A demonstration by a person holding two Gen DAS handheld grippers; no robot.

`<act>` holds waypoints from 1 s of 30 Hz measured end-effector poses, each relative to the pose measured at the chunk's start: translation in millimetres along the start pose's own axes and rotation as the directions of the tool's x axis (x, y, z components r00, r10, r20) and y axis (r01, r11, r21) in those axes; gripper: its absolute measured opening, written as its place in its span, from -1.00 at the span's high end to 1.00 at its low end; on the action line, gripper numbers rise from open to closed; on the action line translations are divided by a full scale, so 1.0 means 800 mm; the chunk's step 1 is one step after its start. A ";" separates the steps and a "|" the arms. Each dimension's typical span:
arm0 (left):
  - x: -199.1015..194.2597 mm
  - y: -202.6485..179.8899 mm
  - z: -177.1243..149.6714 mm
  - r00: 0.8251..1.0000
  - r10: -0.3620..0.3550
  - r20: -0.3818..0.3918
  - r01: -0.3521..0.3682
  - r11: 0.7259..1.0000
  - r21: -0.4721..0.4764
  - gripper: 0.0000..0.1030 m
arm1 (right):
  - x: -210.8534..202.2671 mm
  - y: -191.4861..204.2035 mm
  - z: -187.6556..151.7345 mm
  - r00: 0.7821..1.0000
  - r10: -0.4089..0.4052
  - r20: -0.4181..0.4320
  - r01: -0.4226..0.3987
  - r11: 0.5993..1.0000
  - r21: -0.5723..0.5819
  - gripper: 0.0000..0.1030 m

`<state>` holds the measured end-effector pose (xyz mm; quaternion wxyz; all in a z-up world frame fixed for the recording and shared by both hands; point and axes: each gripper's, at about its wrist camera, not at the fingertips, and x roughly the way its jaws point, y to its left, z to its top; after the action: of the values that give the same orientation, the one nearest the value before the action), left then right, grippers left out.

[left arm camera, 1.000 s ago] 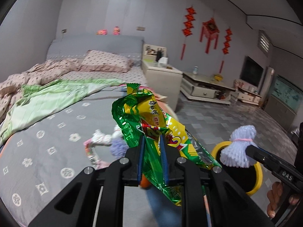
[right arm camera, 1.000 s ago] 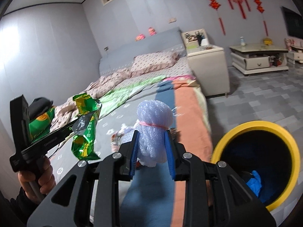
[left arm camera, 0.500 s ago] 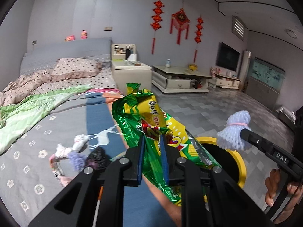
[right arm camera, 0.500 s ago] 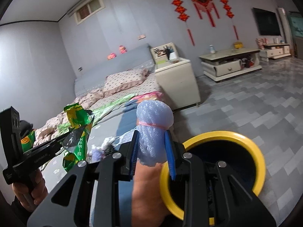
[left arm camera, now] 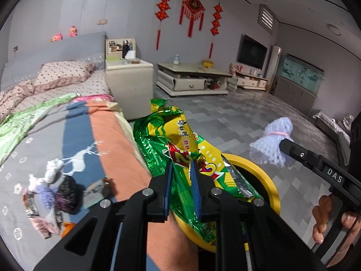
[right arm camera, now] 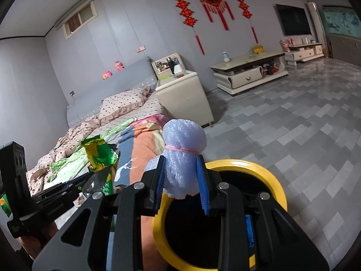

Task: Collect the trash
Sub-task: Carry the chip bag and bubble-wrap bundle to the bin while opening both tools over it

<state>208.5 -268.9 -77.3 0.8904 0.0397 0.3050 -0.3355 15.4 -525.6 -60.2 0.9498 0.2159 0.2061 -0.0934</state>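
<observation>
Bin (right arm camera: 268, 171) — yellow-rimmed, dark inside — holds blue scrap (right arm camera: 248, 230).

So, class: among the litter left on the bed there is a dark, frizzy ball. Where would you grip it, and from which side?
Grip the dark ball across its rounded middle, coming down from above: the light purple tuft crowds one side and a flat wrapper the other, so only the top looks free. It looks soft, so it should compress; its material is unclear.

The trash bin (right arm camera: 274, 181) stands on the floor (right arm camera: 293, 122) just beside the bed (left arm camera: 117, 140), with the nightstand (right arm camera: 183, 97) behind it.
</observation>
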 end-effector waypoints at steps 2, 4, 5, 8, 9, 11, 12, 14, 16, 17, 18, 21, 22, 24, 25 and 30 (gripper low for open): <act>0.012 -0.005 -0.002 1.000 -0.008 -0.015 0.008 1.000 0.005 0.71 | 0.006 -0.009 0.000 1.000 -0.013 -0.007 0.013 1.000 0.012 0.49; 0.029 -0.011 -0.004 0.999 -0.012 -0.038 0.013 1.000 0.009 0.71 | 0.014 -0.015 0.001 1.000 -0.024 -0.014 0.024 1.000 0.019 0.49; 0.036 -0.014 -0.004 0.999 -0.018 -0.049 0.018 1.000 0.009 0.71 | 0.016 -0.020 0.000 0.999 -0.034 -0.018 0.034 0.999 0.023 0.49; 0.056 -0.022 -0.009 0.996 -0.032 -0.080 0.034 0.999 0.015 0.71 | 0.026 -0.034 -0.003 0.998 -0.053 -0.036 0.055 0.998 0.037 0.48; 0.063 -0.026 -0.011 0.995 -0.035 -0.091 0.037 0.999 0.021 0.71 | 0.030 -0.039 -0.004 0.997 -0.060 -0.043 0.062 0.997 0.044 0.48; 0.077 -0.031 -0.017 0.993 -0.042 -0.114 0.045 0.999 0.024 0.70 | 0.037 -0.046 -0.007 0.996 -0.073 -0.055 0.075 0.996 0.050 0.48; 0.080 -0.032 -0.018 0.991 -0.047 -0.122 0.050 0.998 0.023 0.70 | 0.039 -0.048 -0.008 0.995 -0.075 -0.059 0.078 0.995 0.054 0.48; 0.090 -0.034 -0.022 0.989 -0.057 -0.139 0.060 0.998 0.015 0.70 | 0.044 -0.056 -0.008 0.995 -0.077 -0.067 0.081 0.995 0.062 0.47; 0.094 -0.035 -0.024 0.987 -0.063 -0.149 0.065 0.998 0.009 0.64 | 0.045 -0.063 -0.009 0.994 -0.088 -0.064 0.092 0.994 0.064 0.43; 0.097 -0.035 -0.024 0.985 -0.075 -0.154 0.076 0.997 0.002 0.63 | 0.045 -0.064 -0.009 0.994 -0.091 -0.061 0.094 0.993 0.065 0.43; 0.097 -0.034 -0.023 0.985 -0.082 -0.155 0.082 0.997 -0.006 0.61 | 0.047 -0.066 -0.008 0.994 -0.094 -0.058 0.097 0.993 0.064 0.42; 0.095 -0.035 -0.021 0.987 -0.078 -0.142 0.077 0.997 -0.013 0.30 | 0.046 -0.067 -0.006 0.992 -0.111 -0.052 0.114 0.991 0.063 0.38; 0.093 -0.035 -0.021 0.988 -0.073 -0.134 0.072 0.997 -0.015 0.22 | 0.046 -0.067 -0.006 0.992 -0.116 -0.051 0.119 0.991 0.064 0.37; 0.089 -0.035 -0.020 0.989 -0.074 -0.126 0.073 0.997 -0.016 0.15 | 0.043 -0.067 -0.006 0.991 -0.128 -0.046 0.131 0.989 0.070 0.21; 0.087 -0.034 -0.021 0.989 -0.072 -0.126 0.071 0.997 -0.016 0.06 | 0.041 -0.068 -0.006 0.990 -0.132 -0.043 0.135 0.988 0.074 0.18; 0.073 -0.023 -0.022 0.992 -0.054 -0.112 0.052 0.998 -0.026 -0.23 | 0.034 -0.066 -0.004 0.987 -0.155 -0.036 0.158 0.984 0.085 -0.05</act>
<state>222.3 -311.8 -122.7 0.8630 0.0400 0.3596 -0.3526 24.1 -573.6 -94.3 0.9260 0.2420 0.2319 -0.1736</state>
